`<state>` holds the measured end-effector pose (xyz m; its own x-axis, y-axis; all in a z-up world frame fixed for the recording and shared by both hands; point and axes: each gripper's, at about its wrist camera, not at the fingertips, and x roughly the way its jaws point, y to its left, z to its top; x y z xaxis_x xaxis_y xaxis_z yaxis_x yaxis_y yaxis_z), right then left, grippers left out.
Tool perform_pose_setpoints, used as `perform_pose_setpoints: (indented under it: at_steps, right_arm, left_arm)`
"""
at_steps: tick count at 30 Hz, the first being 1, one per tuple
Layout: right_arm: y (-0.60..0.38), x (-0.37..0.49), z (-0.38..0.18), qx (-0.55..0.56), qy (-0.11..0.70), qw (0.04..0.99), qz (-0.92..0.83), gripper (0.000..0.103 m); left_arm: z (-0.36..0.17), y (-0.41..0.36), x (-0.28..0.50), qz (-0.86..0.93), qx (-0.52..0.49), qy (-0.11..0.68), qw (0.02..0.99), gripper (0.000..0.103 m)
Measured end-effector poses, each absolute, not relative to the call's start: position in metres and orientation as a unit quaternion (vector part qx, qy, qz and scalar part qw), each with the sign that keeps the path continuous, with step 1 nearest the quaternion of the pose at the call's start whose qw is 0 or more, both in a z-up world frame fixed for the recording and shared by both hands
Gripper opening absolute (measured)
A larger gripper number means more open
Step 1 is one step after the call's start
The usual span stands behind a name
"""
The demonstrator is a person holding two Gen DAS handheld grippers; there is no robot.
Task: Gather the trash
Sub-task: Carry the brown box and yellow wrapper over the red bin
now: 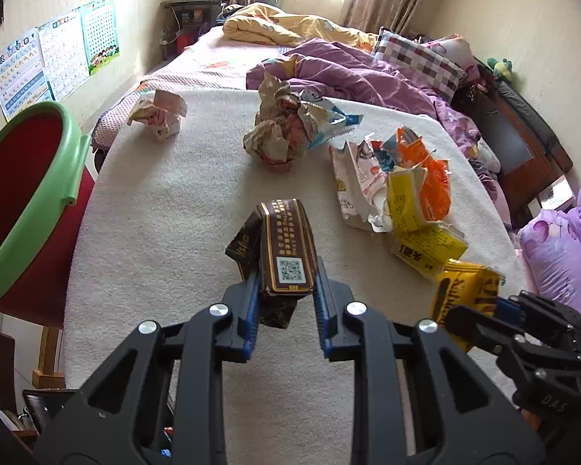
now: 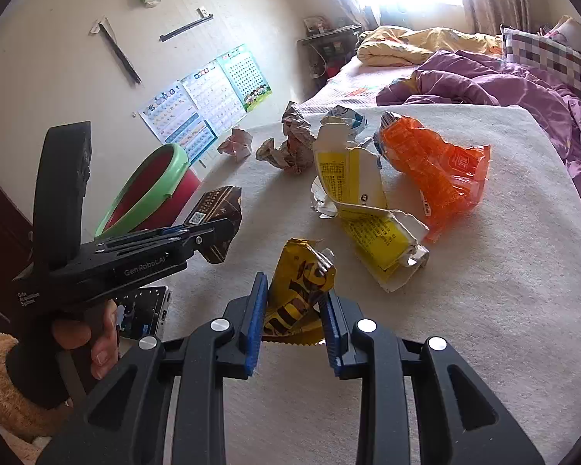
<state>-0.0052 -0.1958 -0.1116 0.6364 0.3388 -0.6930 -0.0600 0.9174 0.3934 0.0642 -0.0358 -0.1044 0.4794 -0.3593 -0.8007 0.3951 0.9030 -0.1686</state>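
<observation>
While both claws hold trash, the bin waits at the left.

Because the bin (image 1: 31, 209) sits at the left edge of the white mat (image 1: 166, 213), trash can be dropped in it with a short move, so I think that is the next step. Just right of it, the left claw (image 1: 286, 283) is nearly closed and pinches a brown box (image 1: 286, 248) from both sides, so the box stays up off the mat. Next to that, the right claw (image 2: 295, 310) is also nearly closed and squeezes a yellow bag (image 2: 302, 283) the same way. More trash lies loose on the mat: a pink paper ball (image 1: 159, 114) far back, a brown paper wad (image 1: 279, 131) in the middle, then a yellow carton (image 2: 352, 190) and an orange wrapper (image 2: 434, 170) at the right, waiting to be picked up.
</observation>
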Motion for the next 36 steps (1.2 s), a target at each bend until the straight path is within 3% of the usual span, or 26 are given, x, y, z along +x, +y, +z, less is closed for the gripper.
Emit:
perform_pose_setpoints:
  at_steps: [36]
  right_arm:
    - [-0.109, 0.022, -0.091, 0.153, 0.395, 0.901, 0.093, 0.027]
  left_arm:
    - [-0.052, 0.047, 0.068, -0.25, 0.025, 0.393, 0.885, 0.023]
